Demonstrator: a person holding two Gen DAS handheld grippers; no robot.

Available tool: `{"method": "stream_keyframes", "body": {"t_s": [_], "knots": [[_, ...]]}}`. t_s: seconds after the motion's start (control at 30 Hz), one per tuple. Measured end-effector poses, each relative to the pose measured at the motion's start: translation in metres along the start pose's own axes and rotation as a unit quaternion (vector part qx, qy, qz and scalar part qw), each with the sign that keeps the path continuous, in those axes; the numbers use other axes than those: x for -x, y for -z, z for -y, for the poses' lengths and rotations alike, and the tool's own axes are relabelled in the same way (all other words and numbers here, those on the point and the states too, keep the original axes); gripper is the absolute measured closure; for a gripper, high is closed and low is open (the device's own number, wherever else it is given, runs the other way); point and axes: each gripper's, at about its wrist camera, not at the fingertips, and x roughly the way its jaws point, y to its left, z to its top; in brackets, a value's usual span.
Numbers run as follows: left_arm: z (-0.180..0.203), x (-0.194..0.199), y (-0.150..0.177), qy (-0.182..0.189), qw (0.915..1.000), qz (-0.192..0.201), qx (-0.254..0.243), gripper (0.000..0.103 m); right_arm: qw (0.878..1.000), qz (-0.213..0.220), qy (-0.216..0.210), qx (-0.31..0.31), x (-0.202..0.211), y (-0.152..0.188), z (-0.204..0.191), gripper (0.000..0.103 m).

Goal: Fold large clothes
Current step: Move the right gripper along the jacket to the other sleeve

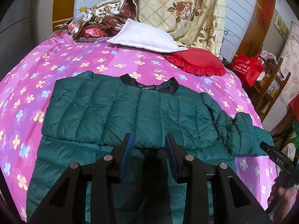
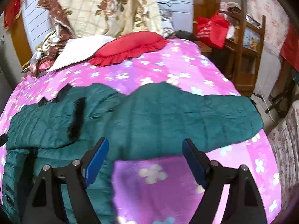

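Observation:
A dark green quilted jacket [image 1: 119, 110] lies on a pink flowered bedspread [image 1: 78, 59], black collar [image 1: 147, 84] toward the pillows. Its left side is folded over the body; its right sleeve [image 1: 243, 132] stretches out to the right. My left gripper [image 1: 147, 140] is open, hovering over the jacket's lower middle, holding nothing. My right gripper [image 2: 145, 143] is wide open, just in front of the outstretched sleeve [image 2: 186, 119], holding nothing. The right gripper's body also shows at the right edge of the left wrist view [image 1: 274, 153].
A white pillow [image 1: 147, 36], a red frilled cushion [image 1: 198, 61] and a floral quilt [image 1: 183, 9] lie at the head of the bed. Crumpled bedding [image 1: 97, 24] is at the back left. A wooden shelf [image 2: 244, 43] with a red bag [image 2: 211, 29] stands right of the bed.

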Motion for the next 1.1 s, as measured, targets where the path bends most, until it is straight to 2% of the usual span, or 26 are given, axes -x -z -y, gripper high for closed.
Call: {"method": "stream_keyframes", "body": {"t_s": [0.7,1.1], "knots": [[-0.031,-0.002,0.001,-0.017,0.9996,0.003,0.024,0.086,0.995,-0.01,0.067,-0.069,-0.031,-0.007,0.104,0.019],[-0.053,-0.002,-0.001,-0.031,0.9986,0.014,0.041,0.086,0.987,0.0,0.12,-0.11,-0.049,-0.012,0.157,0.018]]}}
